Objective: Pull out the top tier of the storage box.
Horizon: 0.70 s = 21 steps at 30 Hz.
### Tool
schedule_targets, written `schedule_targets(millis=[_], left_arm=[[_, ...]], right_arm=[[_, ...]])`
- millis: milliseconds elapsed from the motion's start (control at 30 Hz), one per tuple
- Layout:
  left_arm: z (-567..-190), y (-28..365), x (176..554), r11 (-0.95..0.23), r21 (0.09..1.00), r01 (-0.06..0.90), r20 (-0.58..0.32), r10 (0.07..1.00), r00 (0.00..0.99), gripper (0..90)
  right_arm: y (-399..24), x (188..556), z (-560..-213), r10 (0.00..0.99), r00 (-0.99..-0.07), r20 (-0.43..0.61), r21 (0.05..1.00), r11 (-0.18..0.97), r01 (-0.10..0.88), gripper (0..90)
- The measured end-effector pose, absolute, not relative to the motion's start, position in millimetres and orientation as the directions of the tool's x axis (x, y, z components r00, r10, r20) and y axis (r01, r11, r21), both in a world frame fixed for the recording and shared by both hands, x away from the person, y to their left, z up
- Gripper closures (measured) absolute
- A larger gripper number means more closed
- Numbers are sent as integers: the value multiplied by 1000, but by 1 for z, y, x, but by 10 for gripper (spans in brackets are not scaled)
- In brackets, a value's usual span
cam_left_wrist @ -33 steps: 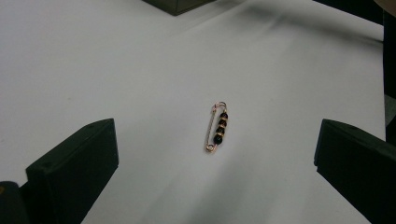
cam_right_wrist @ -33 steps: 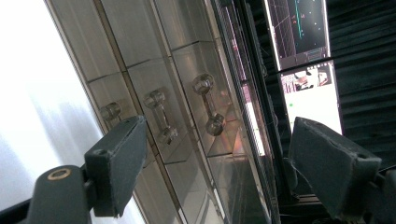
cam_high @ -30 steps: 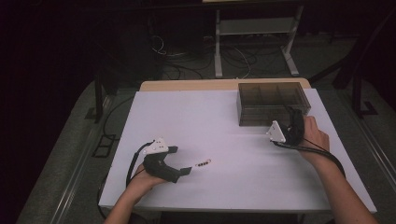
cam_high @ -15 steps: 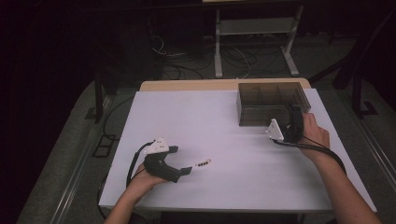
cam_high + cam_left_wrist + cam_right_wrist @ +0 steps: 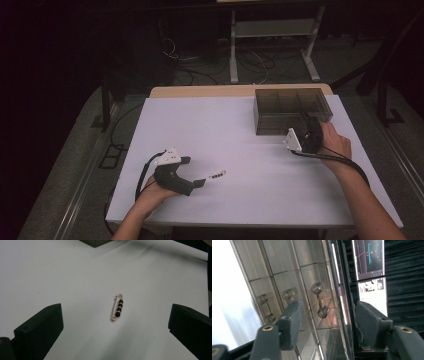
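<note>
A small gold safety pin with black beads (image 5: 117, 308) lies on the white table (image 5: 240, 135), just right of my left gripper (image 5: 194, 171). That gripper (image 5: 116, 308) rests low with its jaws wide open, the pin ahead between them and untouched. A smoky see-through drawer box (image 5: 292, 107) stands at the far right. My right gripper (image 5: 309, 125) points at its front. Its jaws have just been closing around a clear bar handle (image 5: 320, 300) of one drawer. The pads (image 5: 293, 315) stand apart from the handle on both sides, so the right gripper (image 5: 329, 304) is open.
Two more clear drawer handles (image 5: 265, 308) sit beside the one between the jaws. A person's forearms come in from the bottom edge. Beyond the table's far edge are cables and a metal stand (image 5: 272, 30) on a dark floor.
</note>
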<state>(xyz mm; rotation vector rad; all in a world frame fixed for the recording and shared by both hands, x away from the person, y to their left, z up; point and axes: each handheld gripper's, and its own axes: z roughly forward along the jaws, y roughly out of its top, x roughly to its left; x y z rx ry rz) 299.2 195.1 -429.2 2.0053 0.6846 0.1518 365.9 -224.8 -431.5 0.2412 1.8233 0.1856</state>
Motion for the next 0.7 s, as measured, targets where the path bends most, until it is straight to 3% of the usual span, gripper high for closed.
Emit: schedule_targets(millis=[700], left_arm=[[-429, 195, 299, -370, 838, 401, -167, 525, 834, 0]], right_arm=[[-226, 365, -433, 245, -250, -937, 234, 969, 75, 617]])
